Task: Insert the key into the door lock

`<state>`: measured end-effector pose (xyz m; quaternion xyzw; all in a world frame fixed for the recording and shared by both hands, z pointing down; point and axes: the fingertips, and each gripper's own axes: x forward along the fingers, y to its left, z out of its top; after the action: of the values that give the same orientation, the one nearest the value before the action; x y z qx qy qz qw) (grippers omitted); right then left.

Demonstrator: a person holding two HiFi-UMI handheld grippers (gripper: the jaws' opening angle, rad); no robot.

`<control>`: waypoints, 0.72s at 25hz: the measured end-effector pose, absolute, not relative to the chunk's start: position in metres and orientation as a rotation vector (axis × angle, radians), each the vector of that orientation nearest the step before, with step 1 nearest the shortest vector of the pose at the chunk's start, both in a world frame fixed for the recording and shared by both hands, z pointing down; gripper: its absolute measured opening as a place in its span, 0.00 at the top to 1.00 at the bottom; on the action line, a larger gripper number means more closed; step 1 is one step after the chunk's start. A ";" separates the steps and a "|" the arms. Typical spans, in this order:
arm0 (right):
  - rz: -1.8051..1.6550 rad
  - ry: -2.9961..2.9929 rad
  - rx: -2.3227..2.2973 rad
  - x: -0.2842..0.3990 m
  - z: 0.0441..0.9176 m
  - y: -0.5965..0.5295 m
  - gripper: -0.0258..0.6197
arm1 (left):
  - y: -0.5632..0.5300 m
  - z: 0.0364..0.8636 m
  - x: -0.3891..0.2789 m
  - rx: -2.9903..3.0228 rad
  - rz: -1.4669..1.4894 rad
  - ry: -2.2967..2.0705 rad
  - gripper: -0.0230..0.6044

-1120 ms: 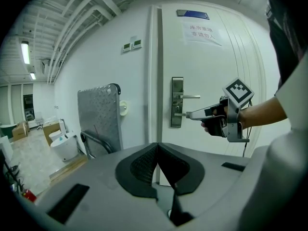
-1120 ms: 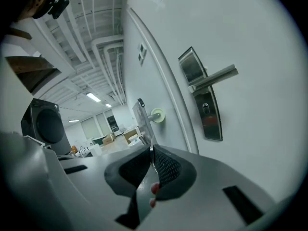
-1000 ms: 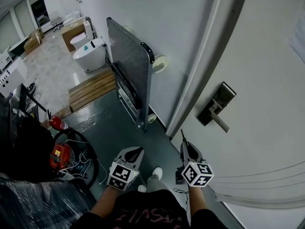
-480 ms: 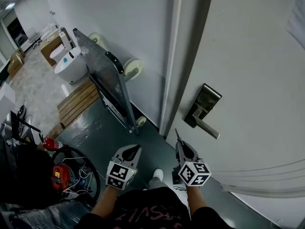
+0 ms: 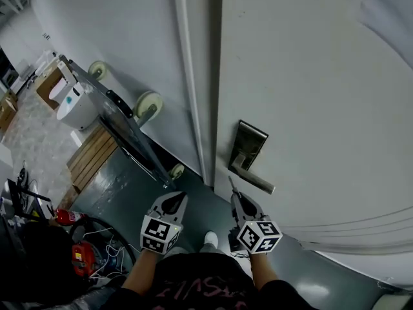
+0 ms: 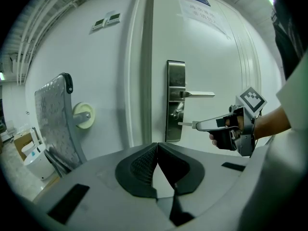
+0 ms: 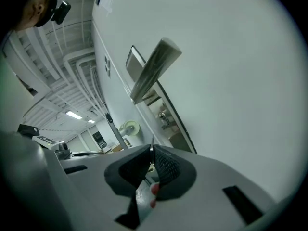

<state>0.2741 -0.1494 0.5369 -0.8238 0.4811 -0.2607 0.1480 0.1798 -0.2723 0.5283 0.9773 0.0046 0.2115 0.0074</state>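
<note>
Looking steeply down, the head view lists:
- a white door (image 5: pixel 310 95) with a metal lock plate (image 5: pixel 250 142) and a lever handle (image 5: pixel 257 182) below it;
- left gripper (image 5: pixel 174 199), low and left of the lock, pointing at the floor by the door frame;
- right gripper (image 5: pixel 234 196), just beneath the lever, with the key (image 5: pixel 230 185) sticking out of its tip towards the plate;
- a platform trolley (image 5: pixel 106 112) tipped up against the wall, one pale wheel (image 5: pixel 147 103) facing out;
- a wooden pallet (image 5: pixel 90 157) on the dark floor;
- a white toilet (image 5: pixel 70 105) beyond the pallet.

Left gripper view:
- left gripper (image 6: pixel 157 147), jaws pressed together with nothing between them;
- lock plate (image 6: pixel 175 100) upright on the door, lever handle (image 6: pixel 197 95) horizontal and pointing right;
- right gripper (image 6: pixel 195 125) coming in from the right, the key (image 6: pixel 185 124) level, its tip over the lower part of the plate; whether it touches cannot be told;
- a paper notice (image 6: pixel 197 11) high on the door;
- trolley (image 6: pixel 53 114) at left.

Right gripper view:
- right gripper (image 7: pixel 152 151), jaws clamped on the key (image 7: pixel 152 148), seen edge-on as a thin blade;
- lever handle (image 7: pixel 155 67) above, lock plate (image 7: pixel 166 117) just ahead of the jaws.
</note>
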 end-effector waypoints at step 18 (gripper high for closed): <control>-0.623 0.947 -2.514 0.284 0.536 -0.081 0.84 | -0.225 0.533 0.250 3.090 0.606 0.574 0.94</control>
<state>0.2839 -0.0815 0.5364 -0.8949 0.3372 -0.2217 0.1908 0.2499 -0.2251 0.5328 0.9650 0.1791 0.1893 -0.0296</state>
